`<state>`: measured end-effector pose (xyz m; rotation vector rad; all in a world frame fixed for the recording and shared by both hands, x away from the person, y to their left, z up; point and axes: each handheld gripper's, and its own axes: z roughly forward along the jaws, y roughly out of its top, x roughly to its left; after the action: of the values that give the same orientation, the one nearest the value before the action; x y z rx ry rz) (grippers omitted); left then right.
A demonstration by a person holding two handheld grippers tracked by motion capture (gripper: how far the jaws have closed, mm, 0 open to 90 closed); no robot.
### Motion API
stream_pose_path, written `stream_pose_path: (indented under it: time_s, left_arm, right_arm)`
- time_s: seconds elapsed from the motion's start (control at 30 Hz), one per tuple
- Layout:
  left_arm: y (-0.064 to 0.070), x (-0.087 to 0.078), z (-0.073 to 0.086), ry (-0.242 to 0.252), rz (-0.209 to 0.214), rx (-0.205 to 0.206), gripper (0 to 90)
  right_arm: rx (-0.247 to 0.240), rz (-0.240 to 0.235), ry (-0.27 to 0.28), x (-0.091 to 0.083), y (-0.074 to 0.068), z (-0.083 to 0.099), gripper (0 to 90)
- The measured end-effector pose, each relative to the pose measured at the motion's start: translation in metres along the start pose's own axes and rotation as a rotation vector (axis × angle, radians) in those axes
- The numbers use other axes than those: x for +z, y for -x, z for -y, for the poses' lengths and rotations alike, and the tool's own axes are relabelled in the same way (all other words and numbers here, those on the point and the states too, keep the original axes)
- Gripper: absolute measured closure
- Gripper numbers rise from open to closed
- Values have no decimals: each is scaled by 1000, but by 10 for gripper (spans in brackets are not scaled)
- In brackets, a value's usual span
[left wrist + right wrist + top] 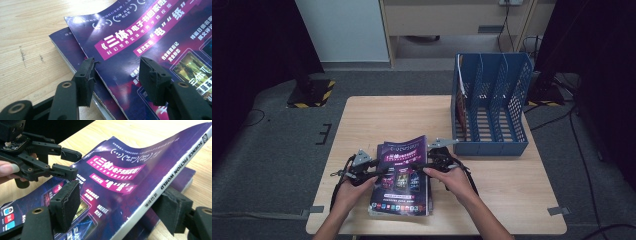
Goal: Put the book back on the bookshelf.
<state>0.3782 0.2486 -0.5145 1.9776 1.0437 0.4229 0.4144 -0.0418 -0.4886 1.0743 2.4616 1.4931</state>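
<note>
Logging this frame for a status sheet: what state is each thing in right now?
Top magazine: on the stack, spine edge lifted, cover bowed.
Lower magazine: flat on the table.
Left gripper: open, jaws astride the top magazine's edge.
Right gripper: open, one jaw over the cover, one under the spine.
Blue file rack: upright, something thin in its left slot.

Left gripper (371, 173): black linkage arms joined by brass-coloured rivets; two black jaws faced with ribbed black pads (86, 75); a grey three-cornered plate (361, 158) is mounted on top; black cables are trailed from the body.

Right gripper (419, 165): same black build; jaws are faced with thick, coarse-textured black pads (66, 203); grey plate (442, 143) on top; black cable attached.

Forearms: bare, no sleeves are worn.
</note>
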Motion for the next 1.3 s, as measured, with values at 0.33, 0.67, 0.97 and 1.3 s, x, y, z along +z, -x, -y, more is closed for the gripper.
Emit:
stream_pose_path:
  time_s: [0.33,0.67,0.97,1.3]
  left_arm:
    - [0,0,1,4,1,-5,466]
    - [1,0,1,3,-4,-2,461]
    - [0,0,2,8,-1,-9,461]
    - [0,0,2,12,0,-13,456]
  right_arm:
    - [20,4,-13,8,-3,-4,265]
    - [39,15,-39,19,-6,-10,292]
    - [53,22,-63,31,-6,-12,332]
    - [38,28,-86,42,-12,-15,348]
